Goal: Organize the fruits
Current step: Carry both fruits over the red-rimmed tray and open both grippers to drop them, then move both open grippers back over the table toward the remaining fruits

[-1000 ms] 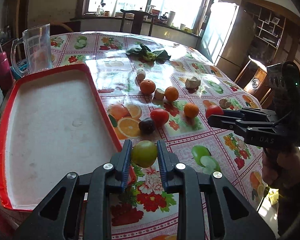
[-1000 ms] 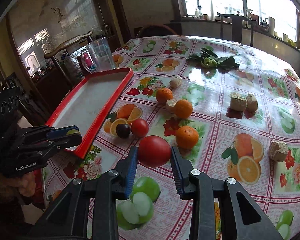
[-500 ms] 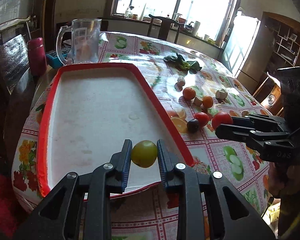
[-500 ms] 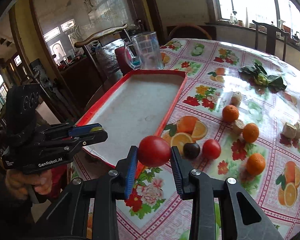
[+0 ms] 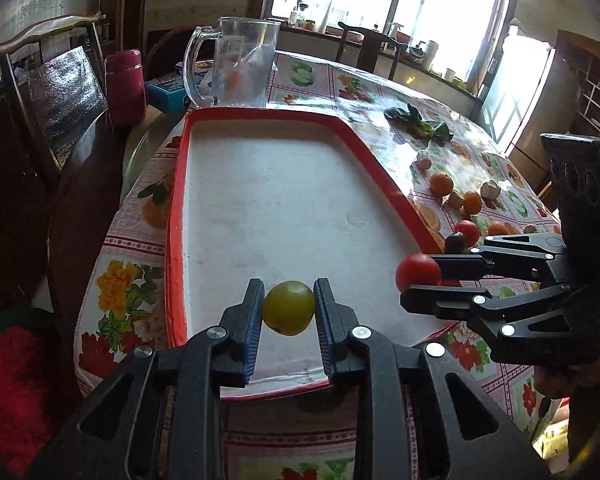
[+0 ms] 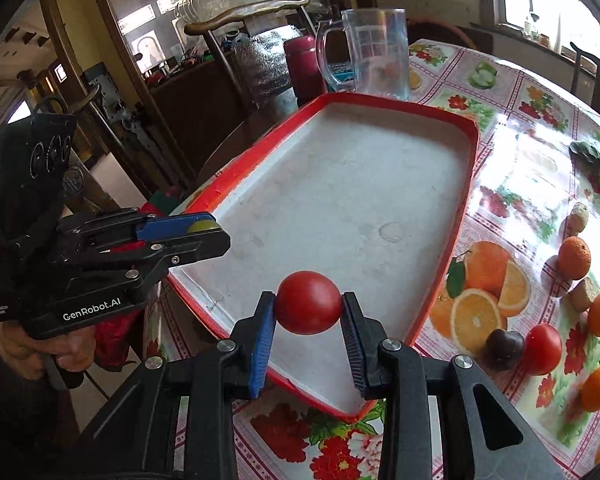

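Observation:
My left gripper (image 5: 289,307) is shut on a yellow-green fruit (image 5: 289,308), held above the near end of the red-rimmed white tray (image 5: 172,216). My right gripper (image 6: 309,309) is shut on a red tomato (image 6: 309,302) over the tray's near right part (image 6: 466,184). In the left wrist view the right gripper (image 5: 416,280) with its tomato (image 5: 418,273) comes in from the right over the tray's edge. In the right wrist view the left gripper (image 6: 208,236) shows at the left, with the green fruit (image 6: 202,225) peeking out.
On the fruit-print tablecloth right of the tray lie several oranges (image 6: 575,252), a second tomato (image 6: 544,349), a dark plum (image 6: 504,349), pale lumps (image 6: 577,216) and leafy greens (image 5: 418,126). Beyond the tray stand a glass mug (image 5: 240,68) and a maroon flask (image 5: 125,88). Chairs ring the table.
Both grippers, still gripping their fruits, have swung left from over the tablecloth to above the tray. The loose fruits now lie off to the right.

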